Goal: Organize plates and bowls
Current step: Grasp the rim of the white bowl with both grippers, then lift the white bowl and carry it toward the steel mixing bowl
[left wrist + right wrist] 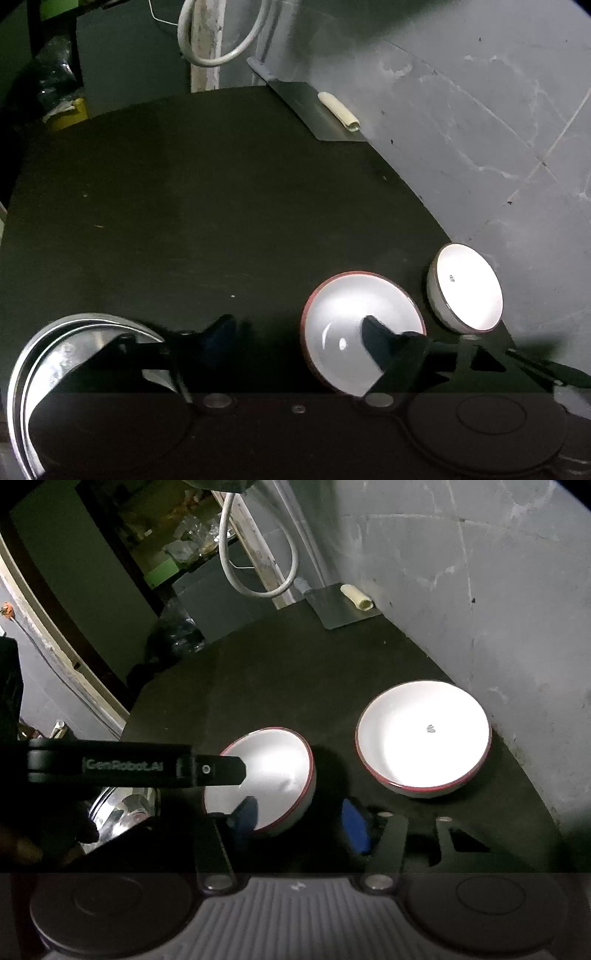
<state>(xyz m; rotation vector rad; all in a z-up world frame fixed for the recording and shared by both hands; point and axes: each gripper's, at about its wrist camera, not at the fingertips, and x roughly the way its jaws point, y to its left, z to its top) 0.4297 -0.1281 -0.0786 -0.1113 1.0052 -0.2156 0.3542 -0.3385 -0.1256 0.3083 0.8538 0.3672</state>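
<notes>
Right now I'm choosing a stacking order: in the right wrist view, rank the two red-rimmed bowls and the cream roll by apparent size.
1. Far bowl
2. Near bowl, partly hidden and closer, so the order of the two bowls is unsure
3. Cream roll, smallest, though farthest

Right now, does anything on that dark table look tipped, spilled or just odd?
Yes: the nearer red-rimmed bowl sits tilted, its opening leaning sideways, with the right gripper open astride its rim. The farther bowl stands level. Nothing looks spilled.

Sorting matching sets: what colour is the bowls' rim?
Red, on both white bowls; clearest in the right wrist view.
</notes>
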